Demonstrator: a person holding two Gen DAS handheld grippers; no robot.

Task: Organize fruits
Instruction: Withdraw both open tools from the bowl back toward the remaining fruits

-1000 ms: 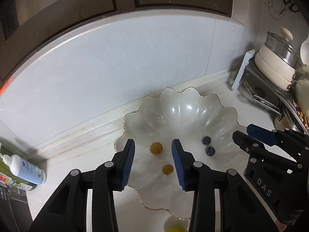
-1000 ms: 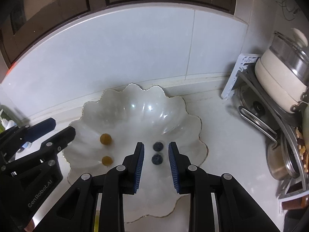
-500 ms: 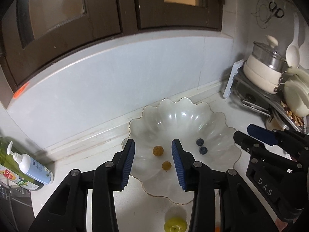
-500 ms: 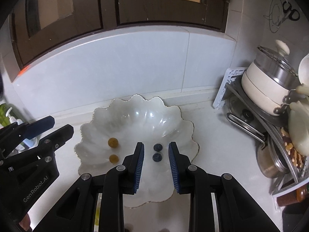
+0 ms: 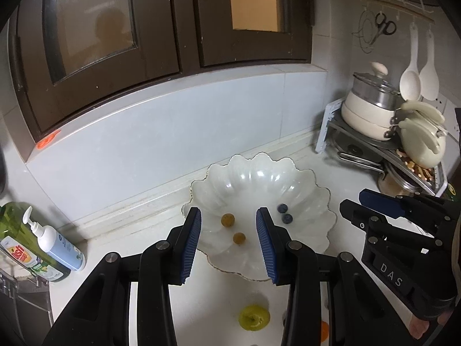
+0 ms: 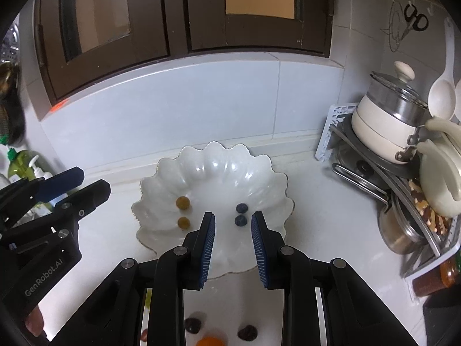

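Over at the left edge of the table stand a green bottle (image 5: 17, 230) and a pump bottle (image 5: 54, 243), parked out of the way of the work. The left claw (image 5: 229, 242) hangs above the near-left rim of the scalloped white dish (image 5: 259, 178) with its blue pads spread wide and nothing between them. Framed in that gap are two yellow-brown fruits (image 5: 227, 219) lying close together on the left half of the dish, which looks like deliberate sorting by kind. On the right half, well apart from those, sit two blueberries (image 6: 241, 214), one touching or nearly touching the other. The right claw (image 6: 233, 248) hovers over the near rim in line with them, its pads at a middling gap and empty too. Nearer the front edge, outside the dish, loose fruit waits: a yellow-green piece (image 5: 254, 317), something orange (image 6: 209, 341), and two dark fruits (image 6: 192, 325). I'd judge these are next to be placed. At the far right a rack (image 6: 374, 173) holds a cream pot (image 6: 386, 124).
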